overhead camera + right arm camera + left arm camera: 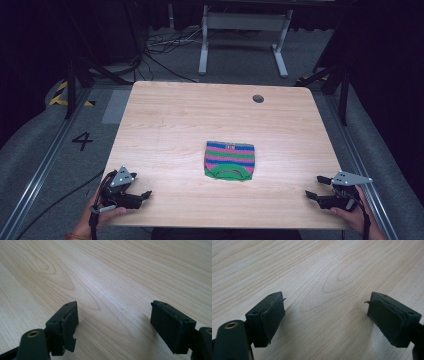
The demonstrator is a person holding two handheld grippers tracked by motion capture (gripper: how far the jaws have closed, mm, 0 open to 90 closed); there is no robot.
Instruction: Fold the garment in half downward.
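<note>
Both grippers rest at the near edge of the tabletop (165,125), the left gripper (142,196) and right gripper (314,187) each with jaws released and nothing between them. Well apart from both, the striped garment (229,160) lies folded into a compact rectangle at the middle of the tabletop. Folding looks finished or nearly so; at most a last tidying remains. Nothing stands in the way; a cable hole (258,98) sits near the far edge.
</note>
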